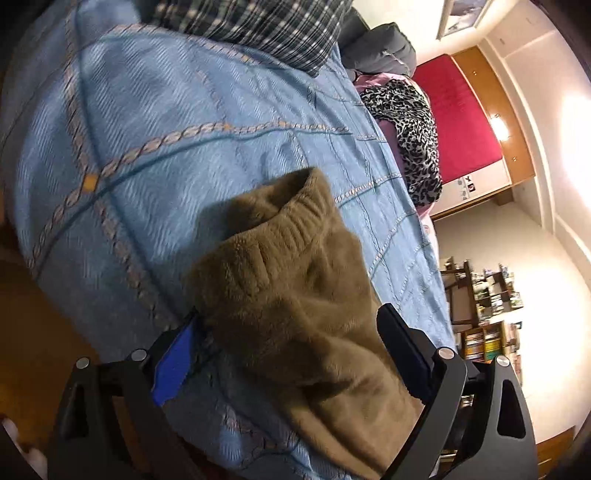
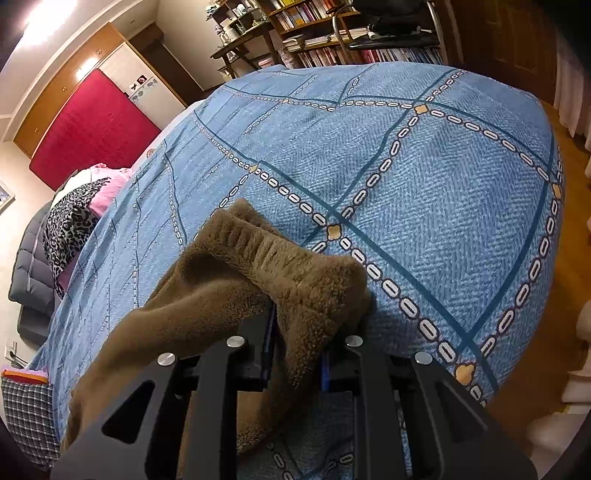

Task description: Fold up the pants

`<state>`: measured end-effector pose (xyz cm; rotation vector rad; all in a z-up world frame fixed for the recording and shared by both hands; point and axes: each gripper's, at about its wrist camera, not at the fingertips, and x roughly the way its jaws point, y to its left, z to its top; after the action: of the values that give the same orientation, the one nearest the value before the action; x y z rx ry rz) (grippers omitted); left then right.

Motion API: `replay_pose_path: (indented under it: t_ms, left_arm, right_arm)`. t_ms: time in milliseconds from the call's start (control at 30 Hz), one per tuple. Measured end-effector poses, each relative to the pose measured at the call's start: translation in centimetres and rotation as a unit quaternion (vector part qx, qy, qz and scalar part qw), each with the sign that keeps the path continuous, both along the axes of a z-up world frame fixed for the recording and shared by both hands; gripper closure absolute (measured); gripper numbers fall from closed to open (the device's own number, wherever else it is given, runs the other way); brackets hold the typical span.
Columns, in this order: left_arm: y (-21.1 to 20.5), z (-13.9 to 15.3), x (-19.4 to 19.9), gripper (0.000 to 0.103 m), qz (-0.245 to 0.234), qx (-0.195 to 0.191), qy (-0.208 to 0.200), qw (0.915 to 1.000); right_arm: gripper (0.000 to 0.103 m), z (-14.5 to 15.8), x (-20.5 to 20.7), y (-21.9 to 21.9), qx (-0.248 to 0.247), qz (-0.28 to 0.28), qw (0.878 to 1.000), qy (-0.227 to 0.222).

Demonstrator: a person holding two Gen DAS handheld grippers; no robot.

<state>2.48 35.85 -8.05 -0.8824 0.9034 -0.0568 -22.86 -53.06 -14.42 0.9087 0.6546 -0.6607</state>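
Observation:
The brown fleece pants (image 1: pixel 291 295) lie on the blue patterned bedspread (image 1: pixel 166 129), ribbed waistband toward the far side. My left gripper (image 1: pixel 284 332) is open, its fingers spread wide on either side of the pants fabric, which lies between them. In the right wrist view the pants (image 2: pixel 258 280) bunch up with the ribbed waistband raised, and my right gripper (image 2: pixel 295 332) is shut on a fold of the pants near the waistband. The fingertips are hidden in the fleece.
A plaid pillow (image 1: pixel 251 26) lies at the head of the bed. Leopard-print and pink clothes (image 1: pixel 410 122) are piled at the bed's far edge. Bookshelves (image 2: pixel 332 33) and a dark chair stand beyond the bed. Wooden floor (image 2: pixel 546 295) borders the bedspread (image 2: pixel 424 177).

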Motion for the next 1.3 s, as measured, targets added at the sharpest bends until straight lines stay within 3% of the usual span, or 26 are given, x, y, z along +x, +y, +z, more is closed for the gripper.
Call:
replay_pose_path:
  t_ms: [33,100,200,267,367,500,667,733,833,867,900,1100,1200,1300]
  left_arm:
    - [0.0,0.1,0.4,0.016,0.005,0.003,0.001,1.0]
    - [0.1,0.1,1.2,0.047,0.01,0.003,0.008,0.9999]
    - [0.4,0.0,2.6,0.078,0.015,-0.001,0.019,0.9997]
    - [0.2,0.8,3.4,0.085,0.01,0.011,0.016,0.9998]
    - [0.1,3.8,3.4,0.089,-0.008,0.034,-0.021,0.9992]
    - [0.4,5.9,2.3,0.089,-0.025,0.078,-0.023,0.9963]
    - [1.0,1.4,1.8,0.089,-0.039,0.12,0.045,0.991]
    - [0.7,-0.3,2.2,0.082,-0.05,0.148,0.06,0.9859]
    - [0.3,-0.6,2.3,0.058,-0.045,0.188,0.059,0.9793]
    - [0.5,0.0,2.1,0.041,-0.032,0.197,0.057,0.9783]
    - [0.7,0.6,1.8,0.032,-0.021,0.202,0.051,0.9779]
    - [2.4,4.6,0.4,0.032,0.049,0.231,0.002,0.9718]
    - [0.0,6.4,1.4,0.032,0.038,0.257,-0.017,0.9656]
    - [-4.2,7.0,2.8,0.032,-0.008,0.256,-0.036,0.966]
  right_arm:
    - [0.085,0.0,0.2,0.1,0.0,-0.001,1.0,0.0]
    - [0.085,0.0,0.5,0.1,-0.001,-0.001,1.0,0.002]
    - [0.085,-0.1,0.8,0.3,-0.007,0.0,1.0,0.011]
    - [0.085,0.0,1.2,0.4,-0.008,-0.002,1.0,0.016]
    - [0.085,0.2,1.6,0.1,-0.006,-0.002,1.0,0.022]
    - [0.085,0.5,1.9,-0.4,-0.01,0.005,0.999,0.034]
    - [0.085,0.3,2.9,0.0,-0.038,0.02,0.996,0.073]
    - [0.085,0.2,3.2,0.1,-0.045,0.024,0.995,0.082]
    - [0.085,0.2,3.4,0.0,-0.048,0.024,0.995,0.085]
    - [0.085,0.2,3.3,0.0,-0.046,0.022,0.995,0.08]
    - [0.085,0.2,3.2,0.0,-0.045,0.022,0.996,0.076]
    - [0.08,0.7,2.3,0.4,-0.057,0.023,0.997,0.046]
    - [0.079,1.6,2.3,0.7,-0.069,0.029,0.997,0.032]
    - [0.071,2.1,2.2,0.4,-0.07,0.025,0.997,0.022]
